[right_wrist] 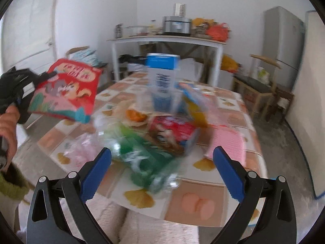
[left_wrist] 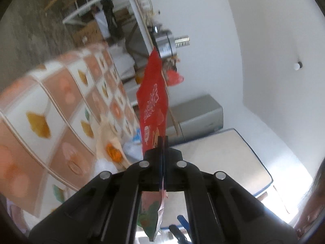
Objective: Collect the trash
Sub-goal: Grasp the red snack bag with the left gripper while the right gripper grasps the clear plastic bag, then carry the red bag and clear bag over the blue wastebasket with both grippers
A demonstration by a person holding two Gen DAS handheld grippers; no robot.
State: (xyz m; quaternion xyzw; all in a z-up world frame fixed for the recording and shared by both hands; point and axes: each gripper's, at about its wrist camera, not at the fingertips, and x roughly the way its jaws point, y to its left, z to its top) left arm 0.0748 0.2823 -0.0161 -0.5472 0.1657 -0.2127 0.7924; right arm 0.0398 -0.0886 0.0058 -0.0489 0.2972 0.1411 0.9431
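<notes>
My left gripper (left_wrist: 163,140) is shut on a red snack bag (left_wrist: 152,101), which stands edge-on between its black fingers. In the right wrist view that bag (right_wrist: 65,89) hangs in the air off the table's left side, held by the left gripper (right_wrist: 49,74) in a person's hand. My right gripper (right_wrist: 162,152) is open above the near table edge, its blue pads wide apart and nothing gripped. Just beyond them lies a green plastic bottle (right_wrist: 140,154). Behind it are a red box (right_wrist: 172,134), a pink pack (right_wrist: 227,144) and an upright blue-and-white carton (right_wrist: 162,77).
The trash lies on a table with a checked leaf-pattern cloth (right_wrist: 195,201). Clear plastic wrap (right_wrist: 81,148) lies at its near left. A white side table (right_wrist: 166,38) with appliances stands at the back wall, and a grey fridge (right_wrist: 282,38) and wooden chair (right_wrist: 262,81) stand on the right.
</notes>
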